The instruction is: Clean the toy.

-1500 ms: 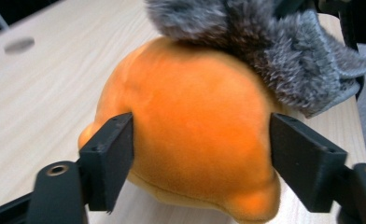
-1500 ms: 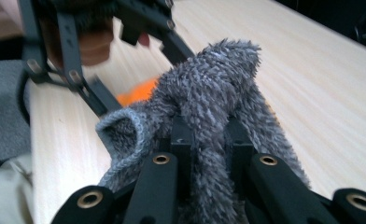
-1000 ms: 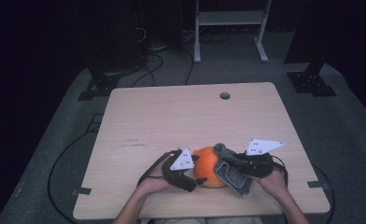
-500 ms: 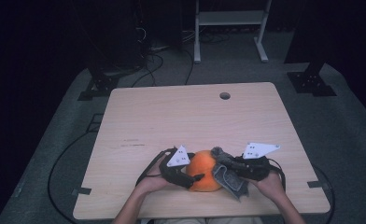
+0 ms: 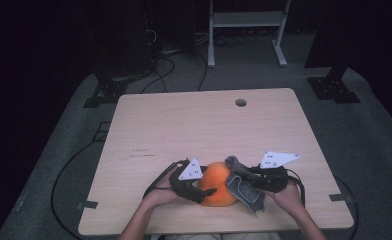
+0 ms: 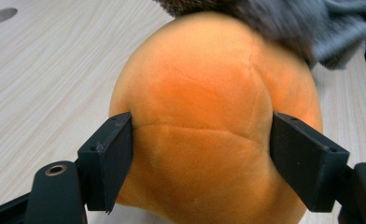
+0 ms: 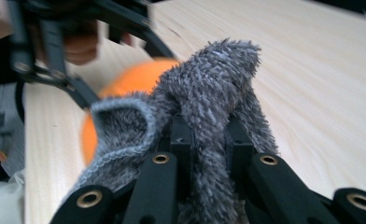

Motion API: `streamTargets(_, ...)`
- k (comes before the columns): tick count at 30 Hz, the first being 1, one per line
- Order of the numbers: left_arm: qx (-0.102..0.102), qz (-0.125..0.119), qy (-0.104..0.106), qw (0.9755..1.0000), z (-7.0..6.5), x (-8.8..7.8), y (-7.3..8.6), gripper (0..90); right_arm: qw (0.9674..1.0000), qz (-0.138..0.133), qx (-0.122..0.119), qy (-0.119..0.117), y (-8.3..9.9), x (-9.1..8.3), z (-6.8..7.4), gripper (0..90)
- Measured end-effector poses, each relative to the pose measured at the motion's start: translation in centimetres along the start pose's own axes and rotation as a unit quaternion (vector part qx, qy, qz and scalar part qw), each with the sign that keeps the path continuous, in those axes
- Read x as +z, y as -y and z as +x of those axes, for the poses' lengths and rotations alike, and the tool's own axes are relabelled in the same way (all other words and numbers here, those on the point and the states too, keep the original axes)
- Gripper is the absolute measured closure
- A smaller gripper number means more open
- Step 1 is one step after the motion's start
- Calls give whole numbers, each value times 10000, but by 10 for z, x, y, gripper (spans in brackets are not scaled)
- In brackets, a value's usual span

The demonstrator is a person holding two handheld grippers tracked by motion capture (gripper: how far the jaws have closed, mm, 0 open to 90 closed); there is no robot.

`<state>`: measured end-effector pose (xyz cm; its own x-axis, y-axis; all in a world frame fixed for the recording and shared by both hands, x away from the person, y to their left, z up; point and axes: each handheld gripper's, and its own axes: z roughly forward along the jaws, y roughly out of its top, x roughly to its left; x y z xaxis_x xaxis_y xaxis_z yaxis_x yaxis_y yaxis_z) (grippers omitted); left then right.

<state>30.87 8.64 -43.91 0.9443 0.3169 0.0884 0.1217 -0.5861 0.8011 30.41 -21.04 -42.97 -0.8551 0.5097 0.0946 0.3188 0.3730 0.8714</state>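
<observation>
Orange ball (image 5: pixel 217 183) sits near the worktop's (image 5: pixel 194 125) front edge. Left gripper (image 6: pixel 200 140) fingers, just closing, bracket it to steady it; right gripper (image 7: pixel 208 140) fingers clamp the grey cloth (image 7: pixel 204 93) against it, likely for wiping.

One orange plush ball (image 5: pixel 216 184). One grey fuzzy cloth (image 5: pixel 244 189). Two hand-held tools: left tool (image 5: pixel 202 189), right tool (image 5: pixel 239 181). One wooden worktop (image 5: pixel 194 125), with one round hole (image 5: pixel 240 102).

orange plush ball (image 6: pixel 209 116), grey fuzzy cloth (image 7: pixel 204 98), pale wood-grain table (image 5: pixel 194 125), black fingers (image 6: pixel 109 163)
</observation>
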Motion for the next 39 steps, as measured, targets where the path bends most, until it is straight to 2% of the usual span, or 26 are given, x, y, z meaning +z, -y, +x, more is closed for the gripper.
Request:
streamTargets(2,-29,3,18,10000,1,-1,1,238,9997,103,234,49,10,-1,-10,773)
streamTargets(4,-31,23,36,10000,1,-1,2,238,9991,228,315,152,15,-2,-16,772)
streamTargets(6,-58,38,51,10000,3,-2,3,238,9993,70,321,152,13,-5,-15,772)
streamTargets(8,-83,55,86,9999,4,-2,5,239,9994,-190,290,34,7,-6,-11,772)
streamTargets(10,-92,75,105,9999,5,-4,6,238,9991,-297,272,-102,3,-3,-8,772)
streamTargets(12,-117,88,122,9998,6,-5,7,238,9992,-196,303,-171,6,1,-8,772)
streamTargets(14,-122,85,120,9998,6,-5,7,238,9988,-118,435,-196,11,3,-13,771)
streamTargets(18,-135,84,123,9998,6,-5,8,238,9980,276,562,34,22,1,-22,771)
streamTargets(19,-121,83,117,9998,5,-5,8,238,9979,270,586,47,23,-1,-23,771)
streamTargets(21,-84,87,106,9999,4,-4,7,238,9983,22,575,-6,18,-8,-22,771)
streamTargets(23,-75,65,116,9999,3,-3,6,238,9975,-408,532,-220,8,-13,-16,771)
streamTargets(25,-76,60,125,9999,3,-3,6,238,9967,-606,394,-358,-2,-12,-8,771)
streamTargets(27,-82,77,130,9999,3,-4,6,238,9970,-526,303,-476,-4,-6,-3,770)
streamTargets(29,-86,71,141,9998,3,-3,6,238,9984,-237,252,-449,1,3,-3,771)
streamTargets(31,-101,28,141,9998,2,-3,5,238,9983,-207,339,-438,10,7,-9,772)
streamTargets(36,-43,20,141,9999,1,-3,4,233,9990,236,374,-8,19,1,-18,772)
streamTargets(37,-13,11,140,9999,-1,-3,4,232,9990,205,398,11,19,-2,-18,772)
streamTargets(39,53,12,131,9999,-3,-2,1,230,9993,-32,365,-70,13,-6,-13,772)
